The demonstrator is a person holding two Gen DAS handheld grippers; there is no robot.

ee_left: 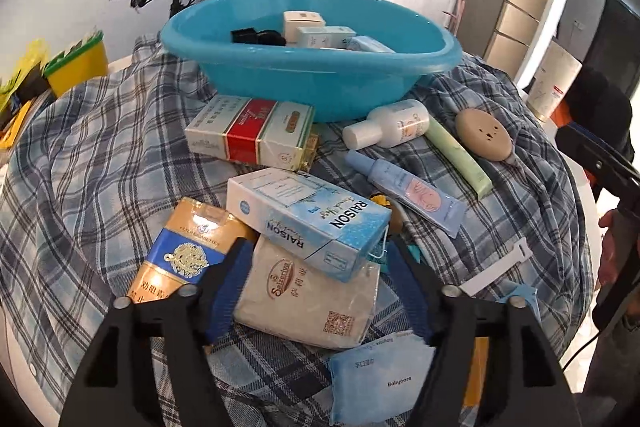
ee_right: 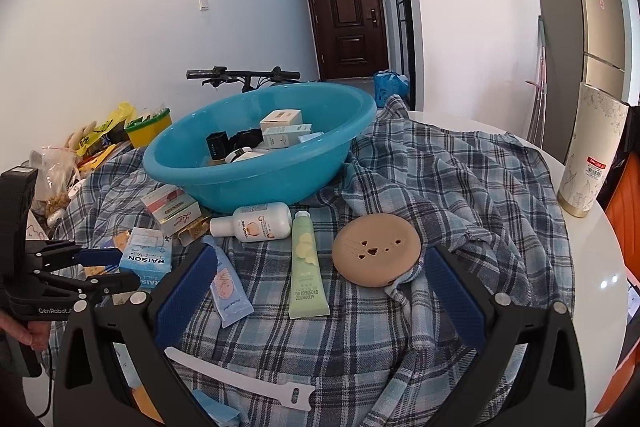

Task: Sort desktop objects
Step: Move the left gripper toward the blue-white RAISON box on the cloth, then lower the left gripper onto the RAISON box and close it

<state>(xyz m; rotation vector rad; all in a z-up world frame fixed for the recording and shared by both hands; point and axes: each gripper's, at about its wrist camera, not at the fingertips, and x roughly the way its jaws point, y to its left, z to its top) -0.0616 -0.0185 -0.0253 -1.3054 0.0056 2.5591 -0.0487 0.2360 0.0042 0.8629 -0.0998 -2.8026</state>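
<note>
My left gripper points down at a pile on the plaid cloth. A beige Saiteriya packet lies between its blue pads, with a pale blue RAISON box resting on top; a narrow gap shows at the right pad. A gold and blue box lies just left of it. My right gripper stands open over a blue tube, a green tube and a round beige disc, touching none. The blue basin behind holds several small boxes and black items.
A white bottle and a red, white and green box lie before the basin. A Babycare wipes pack and a white strap lie near me. A yellow bin stands left, a patterned canister right.
</note>
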